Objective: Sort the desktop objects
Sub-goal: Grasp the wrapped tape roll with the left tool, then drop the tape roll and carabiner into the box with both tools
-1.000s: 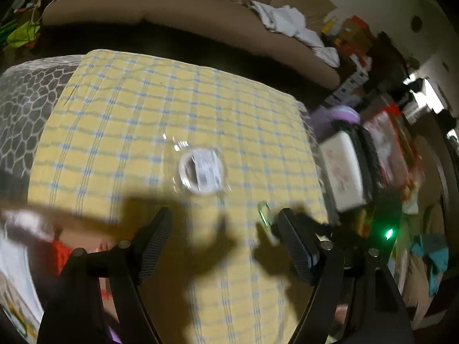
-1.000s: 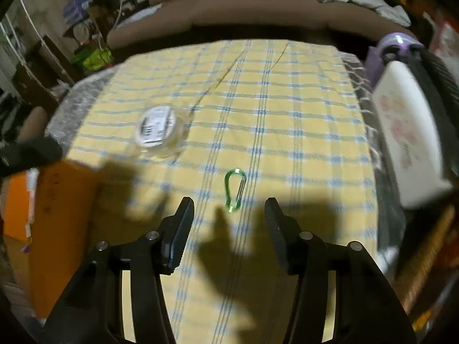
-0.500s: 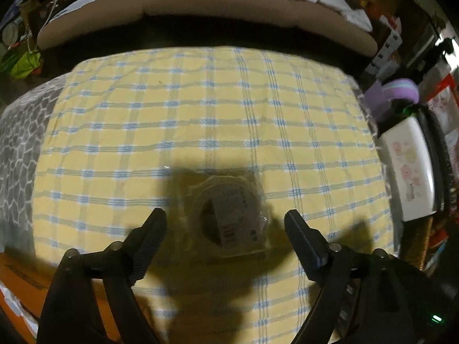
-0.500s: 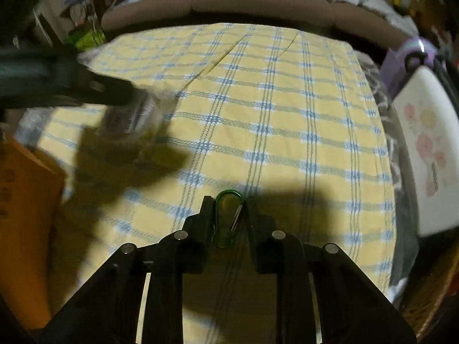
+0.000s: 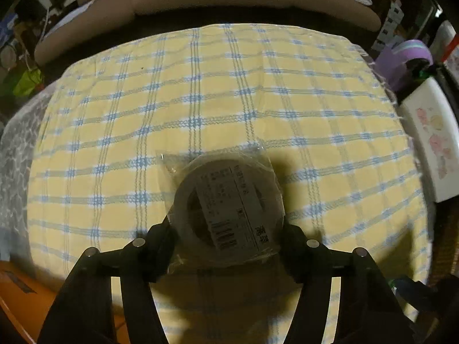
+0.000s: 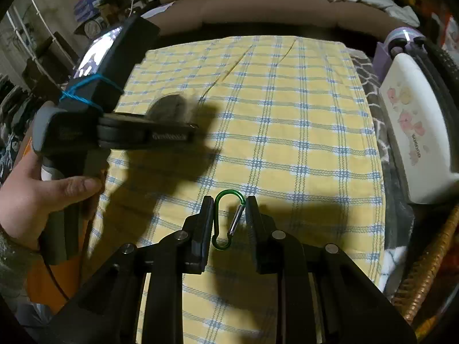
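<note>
Tape roll (image 5: 229, 209) in clear wrap, at 6 o'clock on checked cloth (image 5: 218, 91), pinched across its width by left gripper (image 5: 226, 243), prob. so wrap can't slip. Carabiner (image 6: 228, 219), smaller, at 6 o'clock in right view, clamped between right gripper (image 6: 228, 223) fingers. Both seemingly lifted for sorting.

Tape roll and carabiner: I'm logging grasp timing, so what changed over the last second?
The left gripper came down and closed on the wrapped tape roll, which a second ago lay loose ahead of it. The right gripper advanced and clamped the green carabiner, now raised off the cloth. The yellow checked cloth and the white floral box stayed put.
</note>
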